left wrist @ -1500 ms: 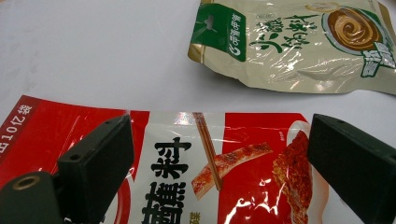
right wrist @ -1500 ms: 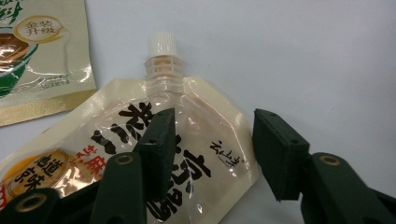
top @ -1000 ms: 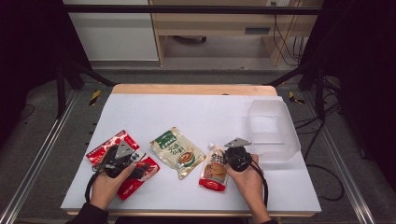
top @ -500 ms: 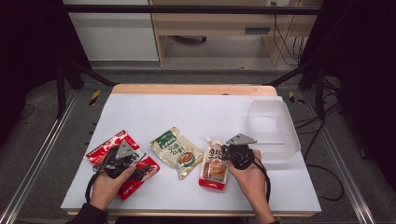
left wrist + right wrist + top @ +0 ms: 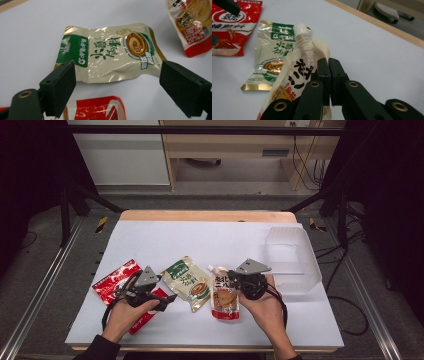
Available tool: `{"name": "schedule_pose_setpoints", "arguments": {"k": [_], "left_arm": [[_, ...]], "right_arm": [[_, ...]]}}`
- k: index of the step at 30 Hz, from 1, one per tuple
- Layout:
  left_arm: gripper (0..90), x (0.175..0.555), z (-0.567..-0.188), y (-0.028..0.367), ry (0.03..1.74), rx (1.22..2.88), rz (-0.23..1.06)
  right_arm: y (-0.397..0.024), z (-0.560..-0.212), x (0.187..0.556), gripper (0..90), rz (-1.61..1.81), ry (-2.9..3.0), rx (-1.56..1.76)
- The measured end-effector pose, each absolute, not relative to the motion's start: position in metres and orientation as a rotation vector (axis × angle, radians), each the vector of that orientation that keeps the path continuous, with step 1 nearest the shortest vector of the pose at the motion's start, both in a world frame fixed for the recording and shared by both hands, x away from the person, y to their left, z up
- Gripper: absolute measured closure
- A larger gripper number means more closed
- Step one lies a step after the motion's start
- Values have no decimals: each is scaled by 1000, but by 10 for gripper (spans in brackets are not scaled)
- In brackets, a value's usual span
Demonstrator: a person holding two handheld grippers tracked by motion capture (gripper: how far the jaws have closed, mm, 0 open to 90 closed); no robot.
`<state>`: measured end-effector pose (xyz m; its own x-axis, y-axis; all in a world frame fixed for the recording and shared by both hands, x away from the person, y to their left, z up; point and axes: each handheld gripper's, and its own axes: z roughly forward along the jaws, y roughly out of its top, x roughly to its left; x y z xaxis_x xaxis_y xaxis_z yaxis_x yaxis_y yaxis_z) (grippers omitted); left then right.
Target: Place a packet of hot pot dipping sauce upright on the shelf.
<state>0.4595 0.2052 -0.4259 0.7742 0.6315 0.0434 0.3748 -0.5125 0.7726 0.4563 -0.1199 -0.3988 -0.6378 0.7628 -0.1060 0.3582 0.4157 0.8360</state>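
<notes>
Table (image 5: 165, 240): white top, carrying all items.
Clear bin (image 5: 292, 260): far right, empty.
Green pouch (image 5: 112, 55): flat at centre; left gripper (image 5: 167, 301) stood over it, jaws wide apart and just closing a little, nothing between them.
Spouted pouch (image 5: 297, 72): edge clamped in right gripper (image 5: 329, 65), lifted off the table. Risk: thin edge grip; pouch could swing and slip out.

White table top (image 5: 150, 240) with wooden far edge, grey floor (image 5: 55, 250), pale cabinet (image 5: 120, 155), perhaps a wooden bench (image 5: 225, 145) behind
</notes>
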Motion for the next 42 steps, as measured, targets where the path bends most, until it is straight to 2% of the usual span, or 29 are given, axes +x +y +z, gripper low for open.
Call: {"name": "schedule_pose_setpoints", "arguments": {"k": [11, 17, 26, 27, 33, 39, 42], "left_arm": [[209, 464, -411, 170, 613, 2166, 326], [337, 466, -409, 150, 554, 2165, 267], [436, 472, -408, 131, 511, 2122, 214], [472, 471, -408, 130, 498, 2114, 197], [552, 471, -408, 126, 477, 2093, 178], [738, 469, -408, 122, 438, 2085, 131], [780, 467, -408, 121, 435, 2087, 133]], "right_arm": [[-107, -382, 441, 891, 1185, 2218, 783], [-108, -380, 434, 891, 1199, 2216, 729], [-108, -380, 428, 891, 1249, 2208, 693], [-107, -379, 425, 891, 1256, 2211, 676], [-105, -378, 418, 890, 1265, 2223, 645], [-106, -377, 409, 887, 1260, 2233, 622], [-108, -377, 406, 885, 1249, 2238, 623]]}}
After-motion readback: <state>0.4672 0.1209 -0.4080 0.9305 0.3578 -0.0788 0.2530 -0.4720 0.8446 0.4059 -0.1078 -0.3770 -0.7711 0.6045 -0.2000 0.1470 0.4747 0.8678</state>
